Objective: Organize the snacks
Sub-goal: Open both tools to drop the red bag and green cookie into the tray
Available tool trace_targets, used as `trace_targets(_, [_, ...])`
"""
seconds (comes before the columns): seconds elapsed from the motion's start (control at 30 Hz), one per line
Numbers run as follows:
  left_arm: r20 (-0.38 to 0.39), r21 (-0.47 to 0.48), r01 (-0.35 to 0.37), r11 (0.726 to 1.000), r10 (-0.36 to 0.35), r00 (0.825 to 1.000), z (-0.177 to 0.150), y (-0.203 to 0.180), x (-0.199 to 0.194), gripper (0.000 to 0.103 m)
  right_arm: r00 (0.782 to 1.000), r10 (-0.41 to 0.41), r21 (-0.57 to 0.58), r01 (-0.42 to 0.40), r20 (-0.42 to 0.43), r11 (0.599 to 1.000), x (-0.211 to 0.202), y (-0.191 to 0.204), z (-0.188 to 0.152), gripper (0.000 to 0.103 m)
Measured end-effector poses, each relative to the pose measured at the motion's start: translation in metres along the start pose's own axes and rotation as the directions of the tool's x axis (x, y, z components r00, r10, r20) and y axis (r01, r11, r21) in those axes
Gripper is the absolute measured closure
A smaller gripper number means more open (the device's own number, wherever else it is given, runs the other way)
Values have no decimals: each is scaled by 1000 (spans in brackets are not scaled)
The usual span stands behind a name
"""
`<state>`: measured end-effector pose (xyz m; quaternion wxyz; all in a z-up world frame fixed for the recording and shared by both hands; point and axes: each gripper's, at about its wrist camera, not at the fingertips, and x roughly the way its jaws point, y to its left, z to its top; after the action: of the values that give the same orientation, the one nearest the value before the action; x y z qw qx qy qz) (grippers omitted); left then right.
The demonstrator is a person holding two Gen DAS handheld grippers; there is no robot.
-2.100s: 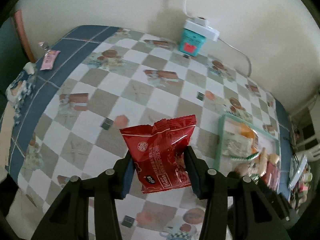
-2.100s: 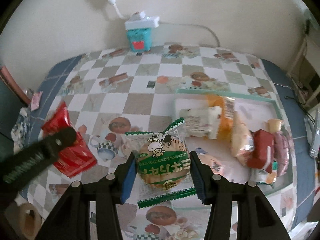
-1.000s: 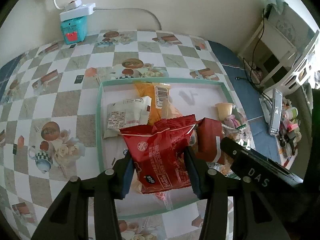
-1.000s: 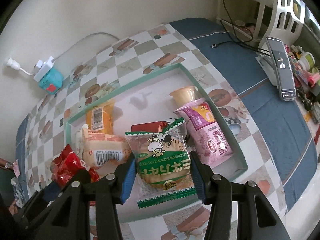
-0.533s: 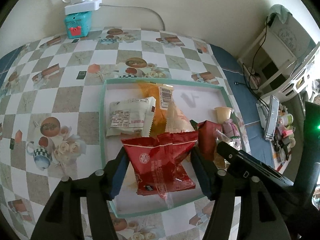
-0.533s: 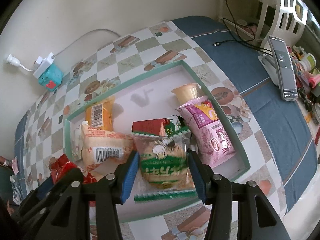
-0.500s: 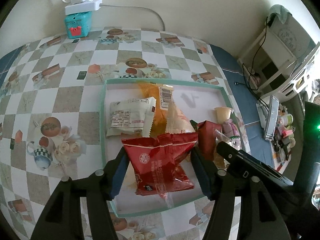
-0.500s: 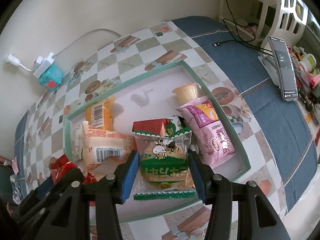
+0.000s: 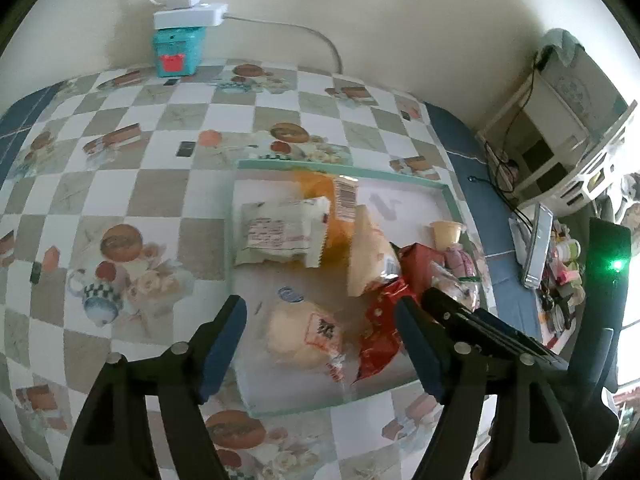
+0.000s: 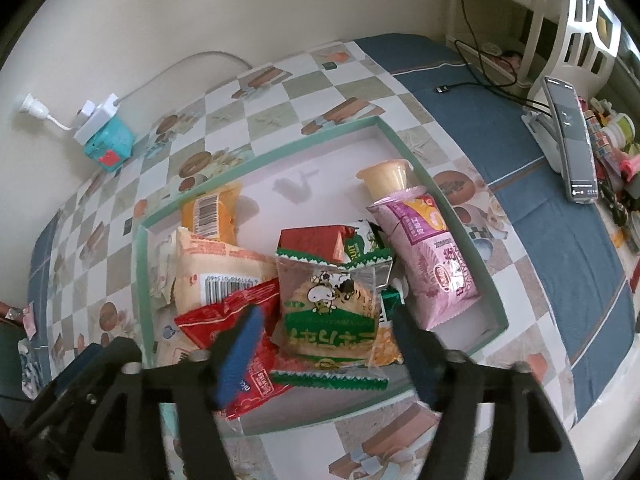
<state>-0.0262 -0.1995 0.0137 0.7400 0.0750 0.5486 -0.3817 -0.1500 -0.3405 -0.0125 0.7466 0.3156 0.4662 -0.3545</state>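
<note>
Checkered table | tray (image 10: 472,264) | green packet (image 10: 328,316) between parted right gripper (image 10: 326,356) jaws

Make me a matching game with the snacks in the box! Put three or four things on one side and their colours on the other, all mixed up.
Things:
1. shiny crinkly snack packet beside the left gripper's right finger
2. long foil snack pouch by the tray's right wall
3. small plastic jelly cup at the far right of the tray
4. shallow cardboard tray's rim

Colours:
A. pale yellow
B. mint green
C. red
D. pink

Pairs: 1-C, 2-D, 3-A, 4-B
</note>
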Motion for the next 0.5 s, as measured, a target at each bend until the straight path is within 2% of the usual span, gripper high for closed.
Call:
trace_targets(0.03, [3,-9,-8,1000,9,1000,-2,3,-1,23,1000,-3,-7,3,4,1000,-1,1,-2,26])
trace_targets(0.07, [6,-20,-22,1000,22,1000,-3,7,-3,15,1000,-5,-11,5,7,1000,-2,2,-4,22])
trace_targets(0.1, [14,-29,-38,999,39,999,-5,11,-5,8,1000,-7,-15,7,12,1000,-3,2,-6,13])
trace_targets(0.13, [19,-35,-54,998,55,998,-6,14,-7,6,1000,-9,-18,9,16,1000,-4,3,-8,4])
trace_targets(0.17, [25,-41,-85,996,86,996,-8,18,-9,6,1000,-9,-22,10,22,1000,-5,3,-11,0])
trace_targets(0.27, [34,-45,-183,982,185,982,-13,29,-14,6,999,-1,-32,2,32,999,-9,5,-19,0])
trace_targets(0.4, [35,-39,-298,954,299,954,-23,42,-22,6,999,-3,-58,5,44,998,-16,10,-30,0])
trace_targets(0.5, [26,-32,-357,933,358,933,-34,49,-27,6,999,-3,-79,7,53,997,-22,14,-39,0])
